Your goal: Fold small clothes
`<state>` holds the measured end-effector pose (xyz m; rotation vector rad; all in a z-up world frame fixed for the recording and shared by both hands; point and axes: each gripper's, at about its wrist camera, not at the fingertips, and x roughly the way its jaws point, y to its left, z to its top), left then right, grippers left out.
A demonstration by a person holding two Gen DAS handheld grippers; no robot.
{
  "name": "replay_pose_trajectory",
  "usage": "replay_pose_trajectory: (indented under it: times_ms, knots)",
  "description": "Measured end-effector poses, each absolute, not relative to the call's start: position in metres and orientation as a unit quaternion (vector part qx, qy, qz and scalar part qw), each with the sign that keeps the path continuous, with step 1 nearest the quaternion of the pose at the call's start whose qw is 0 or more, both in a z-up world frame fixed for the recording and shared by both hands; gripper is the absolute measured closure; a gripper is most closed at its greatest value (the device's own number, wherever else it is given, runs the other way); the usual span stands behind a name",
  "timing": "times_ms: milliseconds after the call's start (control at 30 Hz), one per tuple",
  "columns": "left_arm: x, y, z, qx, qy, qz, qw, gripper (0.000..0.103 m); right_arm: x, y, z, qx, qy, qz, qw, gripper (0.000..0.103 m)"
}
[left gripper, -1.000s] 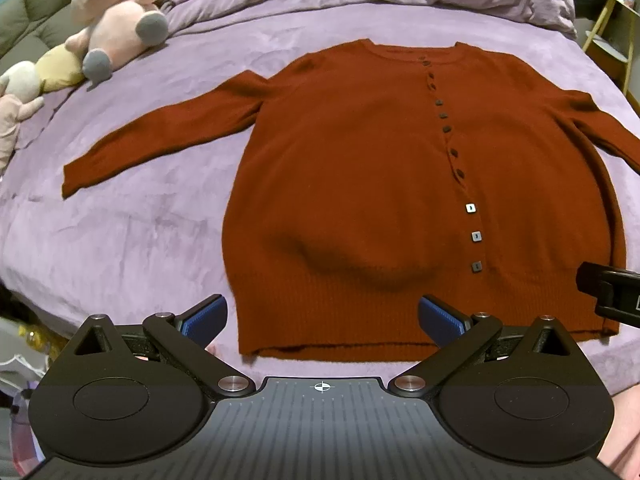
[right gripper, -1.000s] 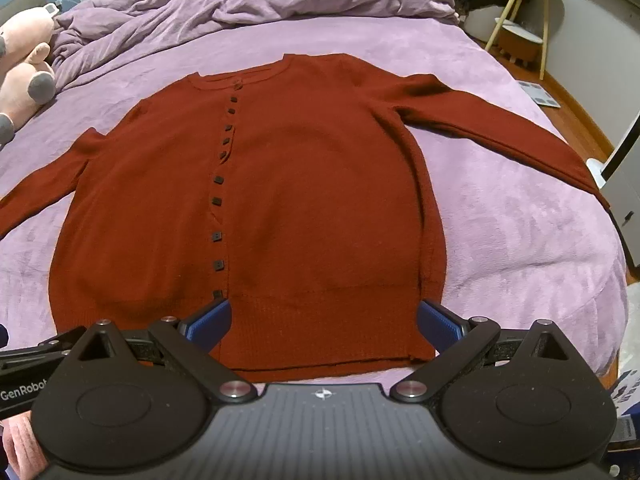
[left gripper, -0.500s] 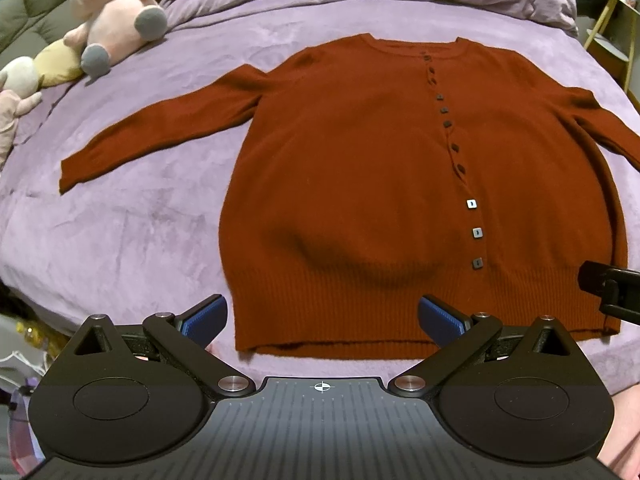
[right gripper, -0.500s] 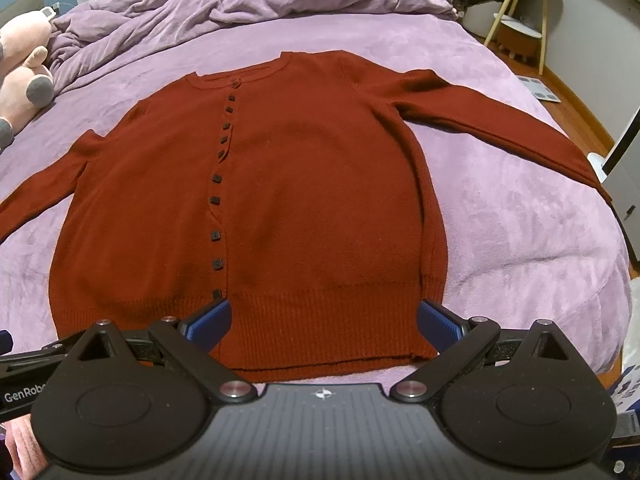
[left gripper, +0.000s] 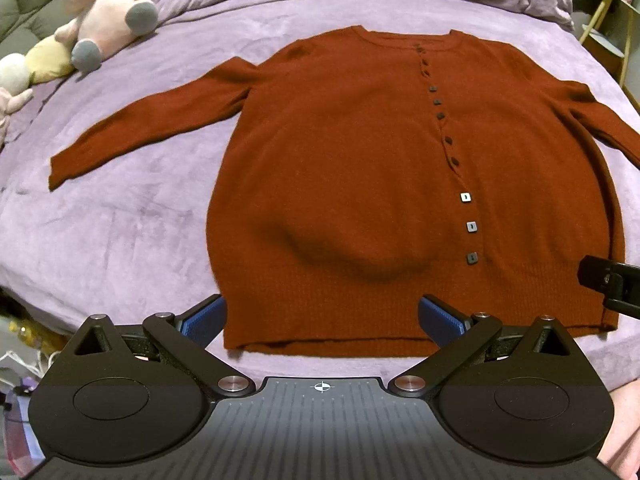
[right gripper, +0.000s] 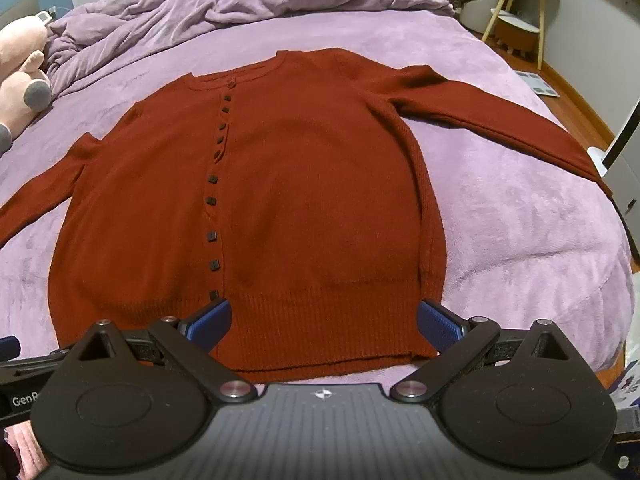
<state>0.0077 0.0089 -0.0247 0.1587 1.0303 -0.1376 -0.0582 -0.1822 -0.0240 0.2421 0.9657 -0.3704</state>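
A rust-red buttoned cardigan [left gripper: 360, 168] [right gripper: 304, 184] lies flat, front up, on the purple bed, both sleeves spread outward and the ribbed hem nearest me. My left gripper [left gripper: 322, 316] hovers open just before the hem's left half, nothing between its blue pads. My right gripper [right gripper: 324, 318] is open too, over the hem's right half near the bottom button. The right gripper's black tip [left gripper: 608, 284] shows at the left view's right edge.
Pink and grey plush toys [left gripper: 108, 12] sit at the bed's far left. A bunched purple duvet [right gripper: 248, 4] lies behind the collar. A wooden-legged side table [right gripper: 516, 16] stands beyond the bed's right side, where the floor shows.
Both views have shifted slightly; the cardigan sits a little lower and closer in frame. Both grippers stay open and the garment lies unmoved.
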Motion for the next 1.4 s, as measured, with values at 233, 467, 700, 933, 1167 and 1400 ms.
replay_pose_trajectory:
  times_ms: [233, 467, 700, 933, 1167, 1400]
  knots:
    - [0.009, 0.006, -0.027, 0.069, 0.491, -0.073, 0.865, 0.000, -0.057, -0.182, -0.027, 0.114, 0.464, -0.178, 0.860, 0.004]
    - [0.014, 0.005, -0.032, 0.066, 0.497, -0.071, 0.862, 0.000, -0.055, -0.184, -0.030, 0.120, 0.465, -0.172, 0.860, 0.004]
    - [0.021, 0.002, -0.039, 0.067, 0.504, -0.070, 0.858, 0.000, -0.056, -0.198, -0.038, 0.162, 0.443, -0.142, 0.870, 0.004]
    - [0.049, -0.003, -0.052, 0.062, 0.479, -0.052, 0.874, 0.000, -0.097, -0.268, -0.041, 0.239, 0.215, -0.123, 0.939, 0.004]
    - [0.104, -0.015, -0.068, 0.019, 0.473, -0.025, 0.881, 0.000, -0.092, -0.408, -0.069, 0.357, 0.169, -0.228, 0.890, 0.004]
    - [0.132, -0.023, -0.082, 0.036, 0.473, 0.013, 0.880, 0.000, -0.098, -0.515, -0.111, 0.495, 0.084, -0.287, 0.816, 0.004]
